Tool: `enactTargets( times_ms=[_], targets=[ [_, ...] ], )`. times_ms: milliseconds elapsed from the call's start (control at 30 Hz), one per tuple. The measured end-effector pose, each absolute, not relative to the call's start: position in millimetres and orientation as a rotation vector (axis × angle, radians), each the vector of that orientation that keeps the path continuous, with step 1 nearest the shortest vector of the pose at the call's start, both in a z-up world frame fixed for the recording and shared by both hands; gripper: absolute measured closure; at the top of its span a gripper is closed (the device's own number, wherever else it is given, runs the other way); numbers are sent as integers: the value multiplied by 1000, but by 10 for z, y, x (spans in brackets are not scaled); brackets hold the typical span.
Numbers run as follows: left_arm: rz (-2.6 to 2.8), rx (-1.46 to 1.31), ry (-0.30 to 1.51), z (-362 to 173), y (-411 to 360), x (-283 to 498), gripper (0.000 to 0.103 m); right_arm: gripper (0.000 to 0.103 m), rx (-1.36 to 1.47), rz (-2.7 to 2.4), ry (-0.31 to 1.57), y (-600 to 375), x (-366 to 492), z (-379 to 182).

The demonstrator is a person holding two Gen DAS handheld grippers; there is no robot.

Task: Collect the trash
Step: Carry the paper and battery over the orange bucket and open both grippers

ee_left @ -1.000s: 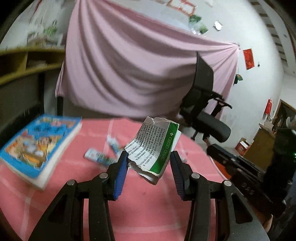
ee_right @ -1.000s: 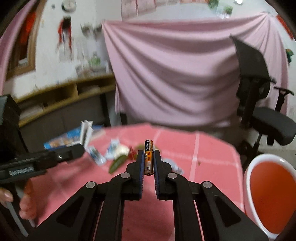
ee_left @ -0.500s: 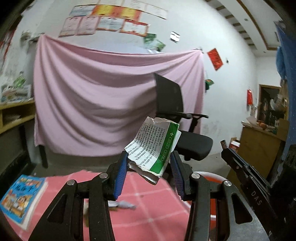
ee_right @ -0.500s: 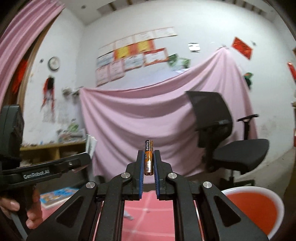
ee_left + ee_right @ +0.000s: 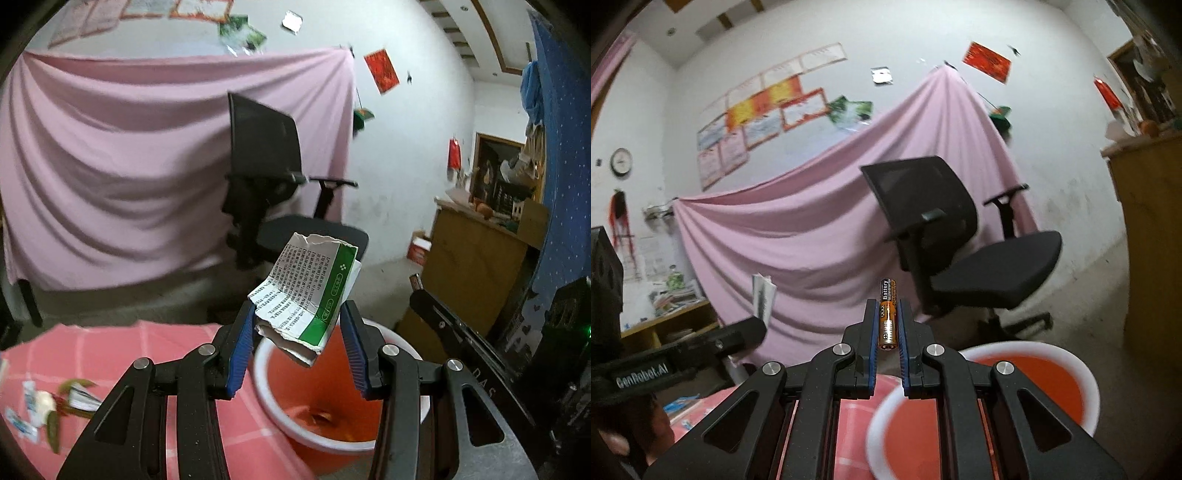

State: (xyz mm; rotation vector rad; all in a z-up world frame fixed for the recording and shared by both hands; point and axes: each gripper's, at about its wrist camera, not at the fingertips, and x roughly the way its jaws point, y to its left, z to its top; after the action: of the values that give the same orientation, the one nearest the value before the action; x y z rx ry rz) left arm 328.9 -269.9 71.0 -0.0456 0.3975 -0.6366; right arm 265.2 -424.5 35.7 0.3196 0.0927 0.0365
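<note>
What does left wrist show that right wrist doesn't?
Left wrist only: the printed green-and-white face of the torn carton piece clamped in the left tool, litter on the pink tablecloth, something small at the bottom of the red bin.
Right wrist only: the battery pinched upright in the right tool, a wall clock, the posters.
Both: bin, black office chair, pink drape, each other's tool at the frame edge.
</note>
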Motion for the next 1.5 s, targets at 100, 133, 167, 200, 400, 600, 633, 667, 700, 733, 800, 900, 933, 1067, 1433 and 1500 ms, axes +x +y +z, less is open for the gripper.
enactTargets(
  times_ms=[100, 133, 167, 200, 400, 600, 633, 667, 700, 733, 800, 900, 933, 1067, 1433, 1500],
  targets=[
    [-645, -34, 467, 619, -2921, 3404, 63, 95, 355, 5, 143, -4378, 2704, 264],
    [-644, -26, 490, 589, -2967, 3406, 63, 95, 368, -7, 167, -4413, 2725, 224],
    [-637, -11, 518, 551, -3038, 3446, 63, 95, 376, -17, 184, -4431, 2734, 185],
    [-631, 0, 532, 536, -3059, 3466, 63, 95, 385, -29, 205, -4456, 2756, 154],
    [-624, 27, 638, 299, -3214, 3550, 62, 95, 428, -67, 303, -4567, 2848, 1],
    [-634, 53, 718, 153, -3304, 3617, 62, 94, 451, -82, 349, -4644, 2867, -76],
    [-635, 52, 725, 131, -3302, 3646, 61, 94, 455, -83, 353, -4658, 2873, -84],
    [-634, 49, 734, 123, -3310, 3664, 61, 94, 458, -83, 357, -4669, 2874, -91],
    [-634, 47, 741, 116, -3292, 3670, 61, 94, 461, -83, 361, -4677, 2873, -96],
    [-633, 41, 746, 109, -3290, 3678, 61, 94, 463, -82, 365, -4683, 2875, -100],
    [-630, 33, 753, 95, -3274, 3680, 61, 94, 463, -80, 373, -4692, 2895, -106],
    [-626, 31, 755, 89, -3267, 3690, 61, 94, 462, -77, 378, -4697, 2899, -105],
    [-627, 31, 754, 89, -3260, 3696, 61, 94, 459, -77, 378, -4696, 2898, -101],
    [-610, 16, 736, 111, -3174, 3680, 61, 93, 446, -79, 377, -4684, 2892, -84],
    [-441, -95, 516, 499, -2432, 3467, 49, 79, 352, -40, 268, -4406, 2787, 187],
    [-411, -101, 484, 571, -2270, 3404, 45, 74, 326, -24, 249, -4305, 2770, 249]
  ],
)
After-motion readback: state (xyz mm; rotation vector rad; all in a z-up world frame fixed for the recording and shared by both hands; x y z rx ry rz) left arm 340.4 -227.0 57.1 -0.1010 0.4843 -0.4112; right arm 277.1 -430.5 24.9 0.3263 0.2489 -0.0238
